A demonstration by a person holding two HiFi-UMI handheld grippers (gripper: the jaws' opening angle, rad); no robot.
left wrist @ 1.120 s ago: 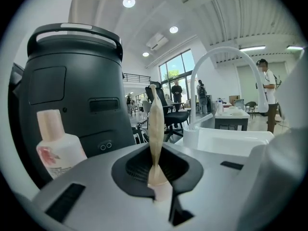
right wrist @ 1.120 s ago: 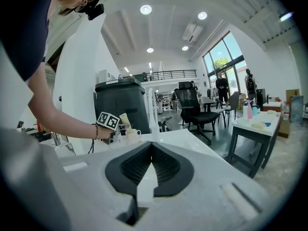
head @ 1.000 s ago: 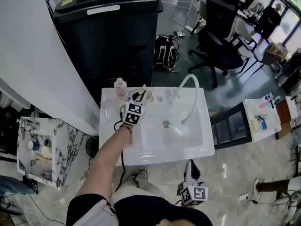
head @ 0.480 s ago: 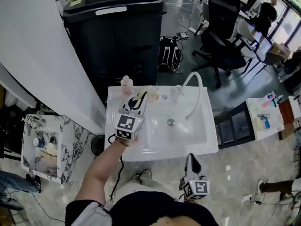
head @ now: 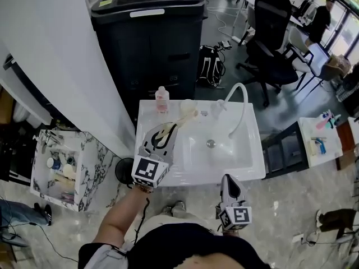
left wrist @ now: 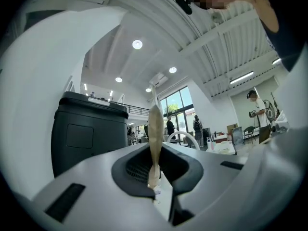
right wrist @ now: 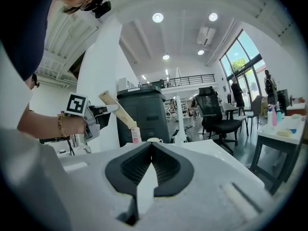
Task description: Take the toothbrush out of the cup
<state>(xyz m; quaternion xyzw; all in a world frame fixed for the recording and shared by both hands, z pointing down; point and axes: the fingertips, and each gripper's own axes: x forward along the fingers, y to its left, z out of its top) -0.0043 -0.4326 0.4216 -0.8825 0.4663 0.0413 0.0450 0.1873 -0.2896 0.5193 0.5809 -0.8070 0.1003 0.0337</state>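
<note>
While the left claw (head: 168, 129) is clamped on the toothbrush (head: 183, 115) (it slants out ahead), the cup (head: 189, 103) stands past the brush tip, brush clear of it, on the sink (head: 247, 170) rim; the right claw (head: 226, 178), jaws together and empty, faces the sink's front edge.

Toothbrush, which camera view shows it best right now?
The left gripper view: the toothbrush stands large and central, clamped in the left claw, though edge-on. The right gripper view shows it small, side-on, sticking out of that claw. The head view shows only a thin pale stick above the sink.
</note>
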